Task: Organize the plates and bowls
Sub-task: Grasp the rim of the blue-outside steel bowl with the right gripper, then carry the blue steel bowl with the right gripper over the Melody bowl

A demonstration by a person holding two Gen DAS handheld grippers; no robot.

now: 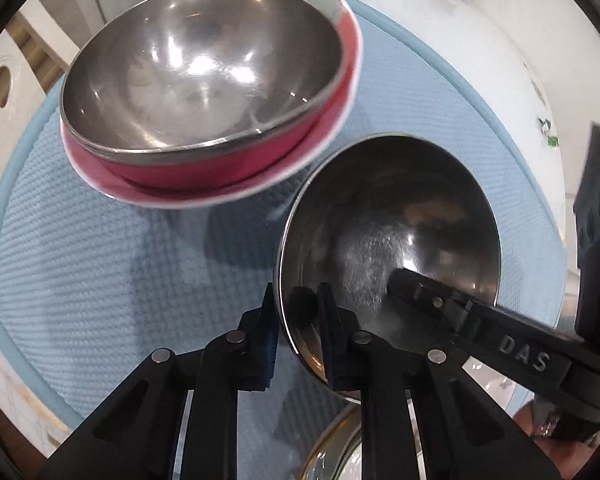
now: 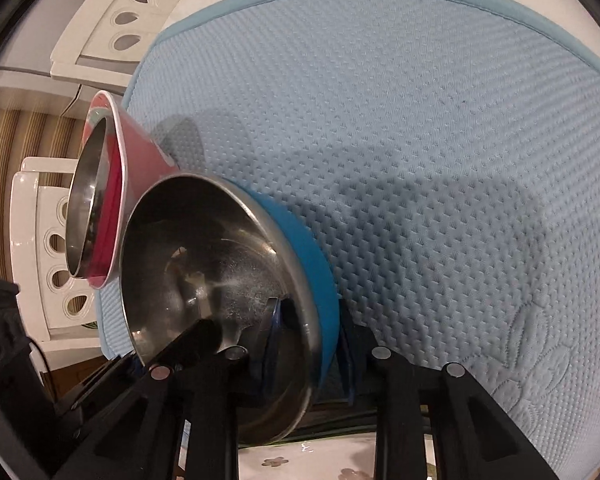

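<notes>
Bright, even indoor light. White glare spots gleam inside the steel bowl [image 1: 204,76]; soft grey shadows fall across the blue mat [image 2: 420,160]. Strong fisheye bending with black corners; the red plate's [image 1: 352,60] rim is motion-blurred.

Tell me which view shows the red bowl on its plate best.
Left wrist: the red bowl shows nearly whole, steel inside open to view, seated on its pink plate. The right wrist view gives only a sideways sliver at the left edge, behind the blue bowl.

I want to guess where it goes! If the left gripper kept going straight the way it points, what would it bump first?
The left gripper is already clamped on the blue bowl's rim, so it would push down into that bowl, then probably the blue mat beneath.
</notes>
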